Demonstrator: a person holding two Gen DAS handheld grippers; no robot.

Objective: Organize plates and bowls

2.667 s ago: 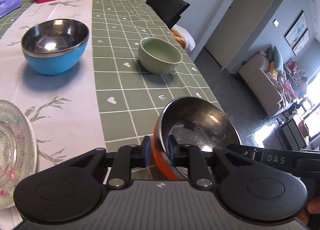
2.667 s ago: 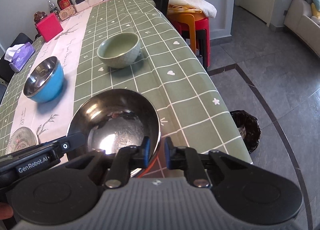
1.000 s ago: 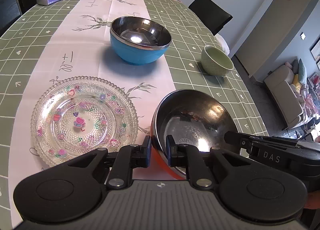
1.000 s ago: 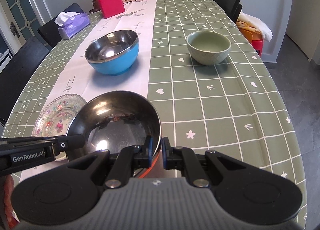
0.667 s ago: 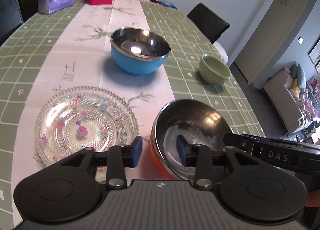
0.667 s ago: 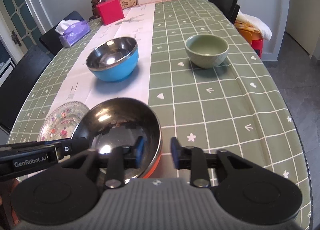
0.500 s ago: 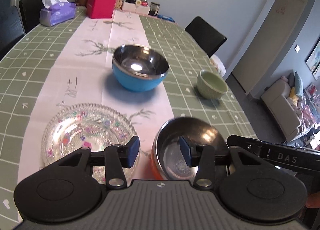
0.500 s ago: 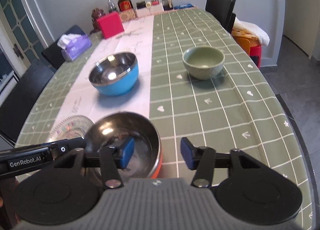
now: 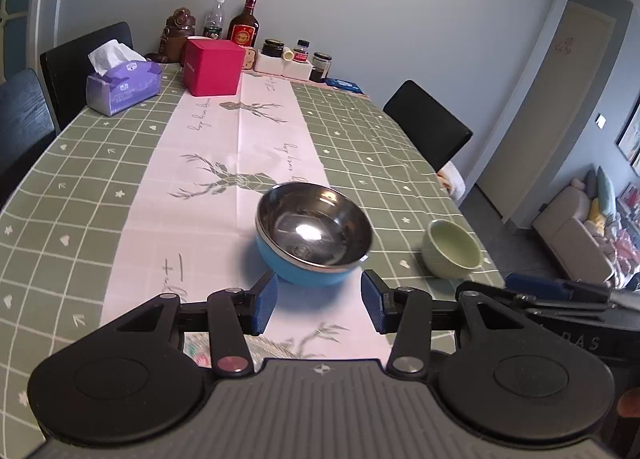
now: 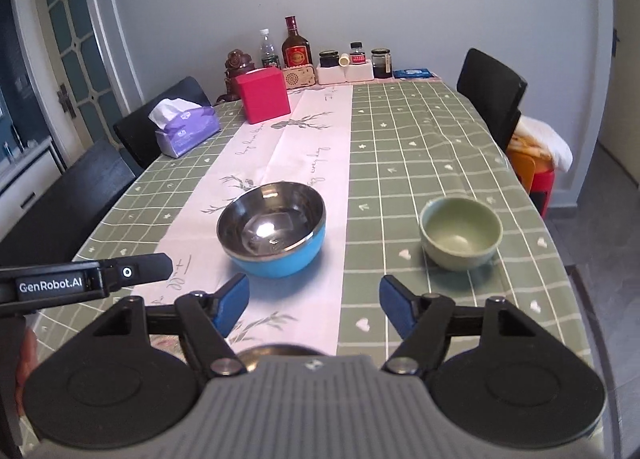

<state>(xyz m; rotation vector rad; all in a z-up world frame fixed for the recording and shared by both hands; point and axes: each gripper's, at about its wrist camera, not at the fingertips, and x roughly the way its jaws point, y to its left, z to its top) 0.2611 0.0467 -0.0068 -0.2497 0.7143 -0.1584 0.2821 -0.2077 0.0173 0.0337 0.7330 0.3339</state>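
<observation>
1. On a dining table (image 10: 420,139) under a green checked cloth with a pale runner, two bowls await sorting: a blue bowl with a steel lining (image 10: 272,229) on the runner, and a green ceramic bowl (image 10: 460,231) well apart to its right.
2. Neither tool has hold of anything. The left gripper (image 9: 318,301) stands about half spread with bare pads; the right gripper (image 10: 314,303) has its jaws opening wide, only tablecloth showing between them.
3. Both grippers hang above the near end of the table, pointed down toward the blue bowl, which sits beyond the fingertips and untouched.
4. Judged from this, the step in hand is the gap between bowls: one pickup not yet begun. The next move likely calls for lowering a gripper so one finger goes inside a rim and one outside, then closing.
5. Hard to read: a dark curved metal edge (image 10: 276,351) peeks over the right gripper's body, probably another bowl, mostly hidden. A patterned sliver (image 9: 196,353) below the left fingers may be a glass plate, but too little shows.
6. Bottles, jars, a red box (image 10: 264,99) and a tissue pack (image 10: 188,131) crowd the far end.
</observation>
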